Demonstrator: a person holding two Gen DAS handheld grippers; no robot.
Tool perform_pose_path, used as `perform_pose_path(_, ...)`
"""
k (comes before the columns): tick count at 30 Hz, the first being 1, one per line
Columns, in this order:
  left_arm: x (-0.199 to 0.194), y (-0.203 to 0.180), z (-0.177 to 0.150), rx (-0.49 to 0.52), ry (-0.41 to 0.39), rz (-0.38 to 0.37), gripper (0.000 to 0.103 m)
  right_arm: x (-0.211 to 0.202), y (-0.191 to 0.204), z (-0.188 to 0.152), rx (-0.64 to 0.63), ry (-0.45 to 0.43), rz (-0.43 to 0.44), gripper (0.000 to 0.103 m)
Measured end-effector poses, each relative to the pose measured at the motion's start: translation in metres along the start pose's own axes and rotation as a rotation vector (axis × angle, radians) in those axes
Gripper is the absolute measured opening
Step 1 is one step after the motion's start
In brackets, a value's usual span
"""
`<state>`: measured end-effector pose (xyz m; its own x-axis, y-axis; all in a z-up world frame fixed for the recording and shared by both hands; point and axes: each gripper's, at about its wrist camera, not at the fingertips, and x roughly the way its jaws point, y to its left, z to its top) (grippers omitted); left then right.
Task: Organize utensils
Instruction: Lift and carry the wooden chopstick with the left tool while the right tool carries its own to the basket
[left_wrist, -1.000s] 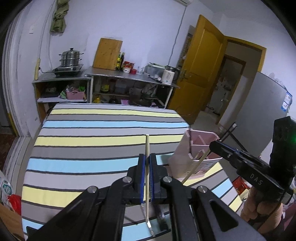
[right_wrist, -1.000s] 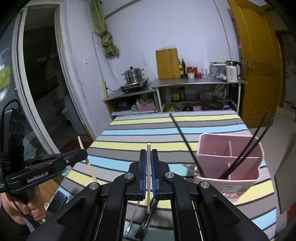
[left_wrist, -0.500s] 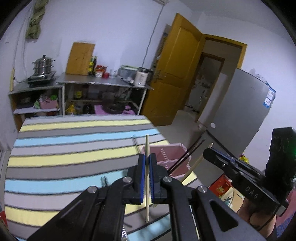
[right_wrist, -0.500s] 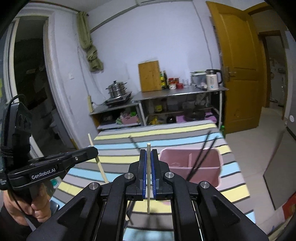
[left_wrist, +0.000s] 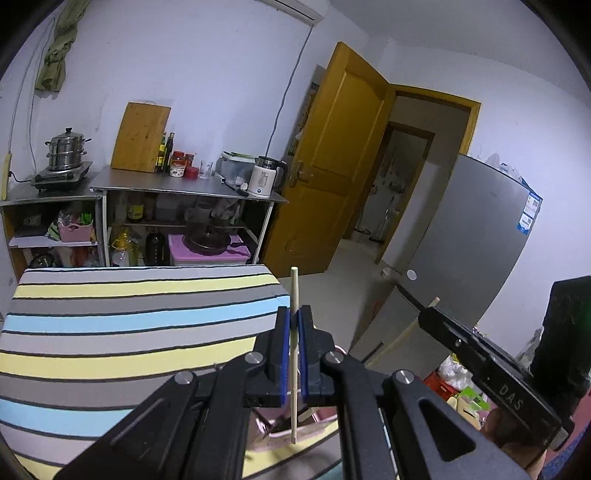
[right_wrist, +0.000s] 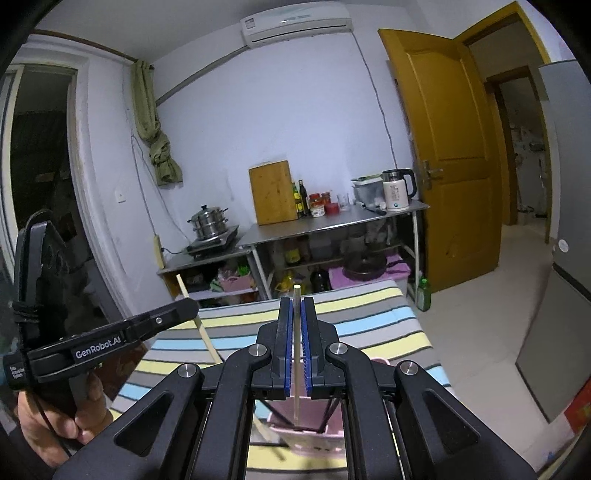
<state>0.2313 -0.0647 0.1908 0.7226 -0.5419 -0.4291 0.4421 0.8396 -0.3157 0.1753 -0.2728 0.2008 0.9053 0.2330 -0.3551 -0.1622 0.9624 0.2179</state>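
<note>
My left gripper is shut on a pale wooden chopstick that stands upright between its blue pads. Beneath the jaws peeks the pink utensil holder, at the right end of the striped table. My right gripper is shut on a second wooden chopstick, whose lower tip hangs over the pink holder. Thin black chopsticks lean inside the holder. Each gripper shows in the other's view, the right one at the right and the left one at the left.
A steel shelf unit with a steamer pot, a cutting board and a kettle stands behind the table. A yellow door is open at the right, beside a grey fridge. A hand grips the left tool.
Both grippers have risen and swung toward the table's right end, each still holding its chopstick. The pink holder has slid from ahead of the jaws to underneath them.
</note>
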Motion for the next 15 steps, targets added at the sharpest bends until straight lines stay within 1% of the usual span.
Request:
perform_pose_path(7,0.024,0.003,-0.011,0.004,-0.003,0.004,0.005,0.018,-0.007,-0.015,0.003,0.023,-0.017,0.005)
perform_pose_path(14,0.043,0.008,-0.034,0.024,0.038,0.026,0.005,0.034,-0.012,-0.039,0.006,0.076,-0.023,0.005)
perform_pose_path(15,0.042,0.009,-0.035,0.026,0.034,0.03,0.005,0.036,-0.013,-0.041,0.006,0.084,-0.023,0.005)
